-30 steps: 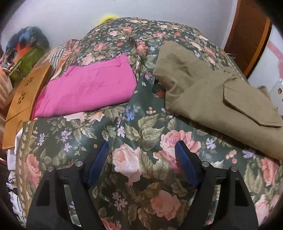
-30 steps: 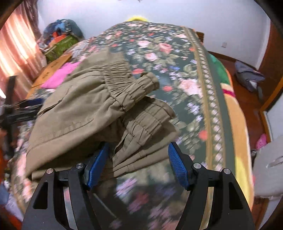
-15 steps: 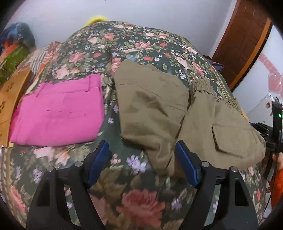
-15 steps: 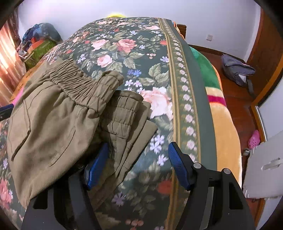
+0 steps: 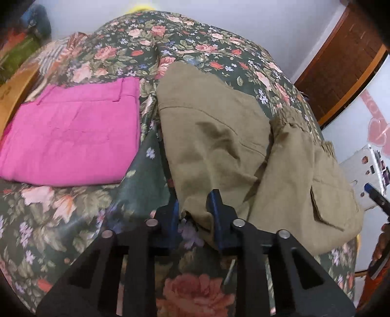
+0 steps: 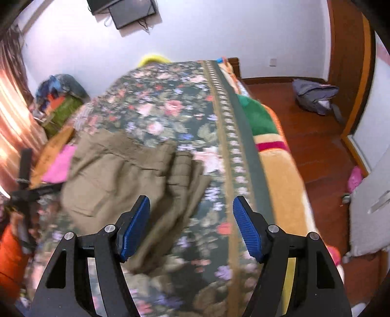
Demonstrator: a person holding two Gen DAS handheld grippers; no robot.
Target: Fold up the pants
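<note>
Here, a near fold of the khaki pants (image 5: 219,136) is pinched by the left tongs (image 5: 193,212); the right tongs (image 6: 191,219) are held spread above the bed (image 6: 170,109). Beyond, pink pants (image 5: 73,136) are seen folded.

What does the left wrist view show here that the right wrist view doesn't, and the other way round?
Only the left wrist view shows the left tongs closed on a corner of the khaki pants, and the pants' flap pocket.

Only the right wrist view shows the right tongs open and holding nothing, the wall-mounted screen, the grey bag on the wooden floor, and the bed's striped side blanket.

Both show the khaki pants, the folded pink pants beside them, and the floral bedspread.
</note>
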